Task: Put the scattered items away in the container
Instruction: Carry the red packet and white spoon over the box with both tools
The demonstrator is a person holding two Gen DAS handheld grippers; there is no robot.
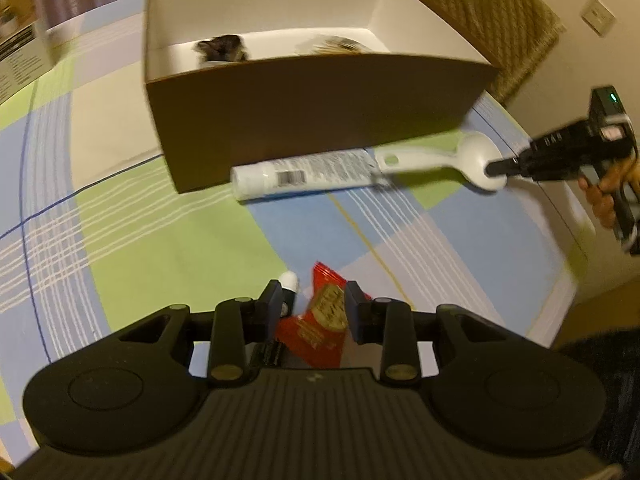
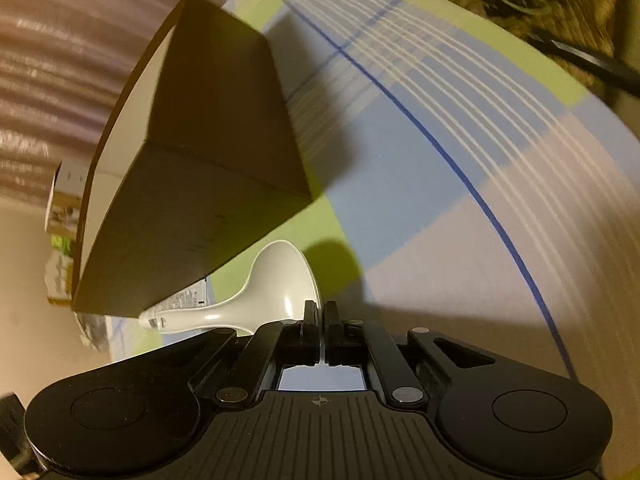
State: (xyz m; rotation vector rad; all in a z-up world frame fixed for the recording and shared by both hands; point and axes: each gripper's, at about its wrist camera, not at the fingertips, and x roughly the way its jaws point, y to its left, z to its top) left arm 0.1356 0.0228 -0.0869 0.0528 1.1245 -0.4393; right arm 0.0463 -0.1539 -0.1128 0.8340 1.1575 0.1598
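A brown cardboard box with a white inside stands on the checked tablecloth. A white tube and a white spoon lie along its near wall. My right gripper is shut, pinching the rim of the spoon's bowl. My left gripper is closed on a crumpled red snack packet that stands between its pads. A white-capped dark stick lies just beside the left finger.
Two blurred items lie inside the box. A printed carton stands at the far left. A wicker chair is behind the table's right edge. A person's hand holds the right gripper's handle.
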